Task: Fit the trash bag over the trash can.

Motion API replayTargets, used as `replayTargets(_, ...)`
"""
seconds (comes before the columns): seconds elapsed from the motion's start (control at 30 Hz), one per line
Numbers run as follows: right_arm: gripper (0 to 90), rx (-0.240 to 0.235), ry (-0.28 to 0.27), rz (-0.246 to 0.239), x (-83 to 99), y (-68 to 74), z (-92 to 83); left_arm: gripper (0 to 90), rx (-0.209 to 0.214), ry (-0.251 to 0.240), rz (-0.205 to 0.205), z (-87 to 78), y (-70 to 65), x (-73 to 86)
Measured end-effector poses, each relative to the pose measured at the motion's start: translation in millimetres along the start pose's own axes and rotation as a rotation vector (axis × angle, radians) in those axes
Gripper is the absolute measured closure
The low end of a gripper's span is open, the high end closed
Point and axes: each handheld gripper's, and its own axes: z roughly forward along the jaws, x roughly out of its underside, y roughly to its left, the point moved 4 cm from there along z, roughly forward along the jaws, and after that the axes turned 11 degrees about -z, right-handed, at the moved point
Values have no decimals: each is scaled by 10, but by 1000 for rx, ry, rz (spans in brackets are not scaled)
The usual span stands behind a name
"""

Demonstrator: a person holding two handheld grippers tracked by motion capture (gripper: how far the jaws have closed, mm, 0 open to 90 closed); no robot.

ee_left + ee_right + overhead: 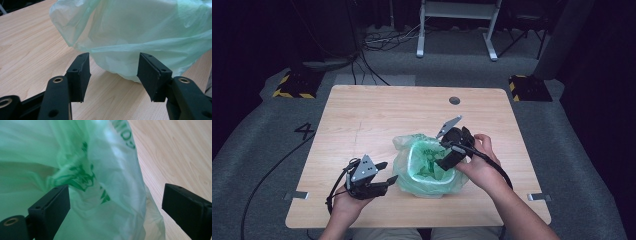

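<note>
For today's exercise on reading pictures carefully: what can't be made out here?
- The bin itself: the green bag covers its walls, high view.
- The print on the bag: crumpled and blurred, right gripper view.
- The bin's bottom: hidden by bag folds, high view.

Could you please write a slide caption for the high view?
Open right gripper over the rim of a green bag lining a small bin, open left gripper waiting beside it on the wooden table.
</note>
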Motion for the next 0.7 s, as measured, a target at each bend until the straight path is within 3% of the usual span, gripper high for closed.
replayTargets(0.23,92,-68,-123,-37,-48,196,-416,436,2,-3,-5,-4,-10,-4)
replayTargets(0.33,105,-108,-142,-74,-63,332,-519,436,2,-3,-4,-3,-15,-4)
replayTargets(0.5,106,-182,-124,-137,-63,551,-468,436,2,-2,0,-2,-21,-2)
replayTargets(0.7,155,-278,-69,-188,-62,676,-267,436,-2,-3,-3,-13,-10,6)
